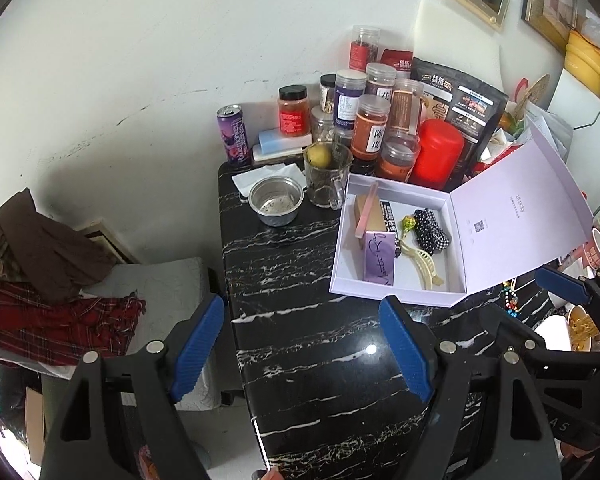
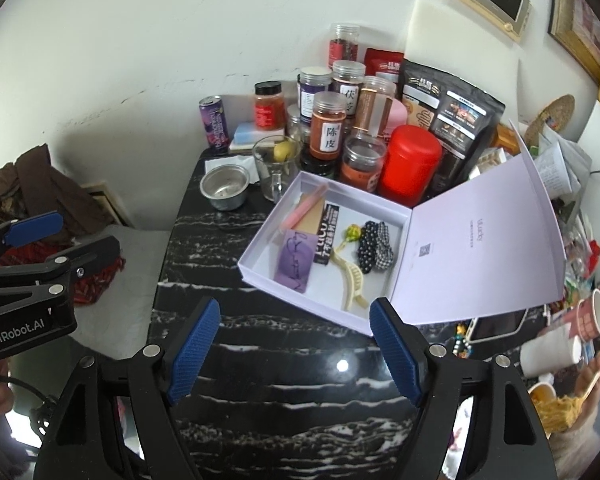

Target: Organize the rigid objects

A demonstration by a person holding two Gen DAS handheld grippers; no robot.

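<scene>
Stock as I see it through my two wrist views.

Table (image 2: 284, 392): black marble-patterned top, bare along its near edge.

Box (image 2: 260, 258): pale lilac, shallow, lid (image 2: 488, 240) hinged up on the right. It sits toward the table's right side, just in front of the jars. Contents:
- purple card (image 2: 296, 260) with handwriting, near-left corner of the box
- pink stick (image 2: 306, 208) lying across a tan block (image 1: 370, 210), far-left corner
- black printed strip (image 2: 326, 236), centre
- cream hair claw (image 2: 352, 280), near edge
- small yellow-green trinket (image 2: 352, 234), centre
- black-and-white checked hair ties (image 2: 374, 248), right of centre

Far edge of the table, against the wall:
- cluster of clear jars (image 2: 330, 126) with spices
- red canister (image 2: 412, 164)
- black pouch (image 2: 452, 116)
- purple can (image 2: 214, 122), far-left corner
- glass mug (image 2: 276, 168) holding a yellow fruit
- steel bowl (image 2: 224, 186), just left of the mug, with a white napkin (image 1: 266, 176) behind it

Left tool (image 1: 300, 344): released, jaws apart with nothing between them, over the table's near-left edge.

Right tool (image 2: 294, 346): released, jaws wide, empty, hovering over the table just short of the box's near corner.

Off the table's left edge: folded red plaid cloth (image 1: 56, 320) and a brown garment (image 1: 48, 240).

Right edge: paper cups (image 2: 592, 316) and a noodle bowl (image 2: 556, 408).
</scene>
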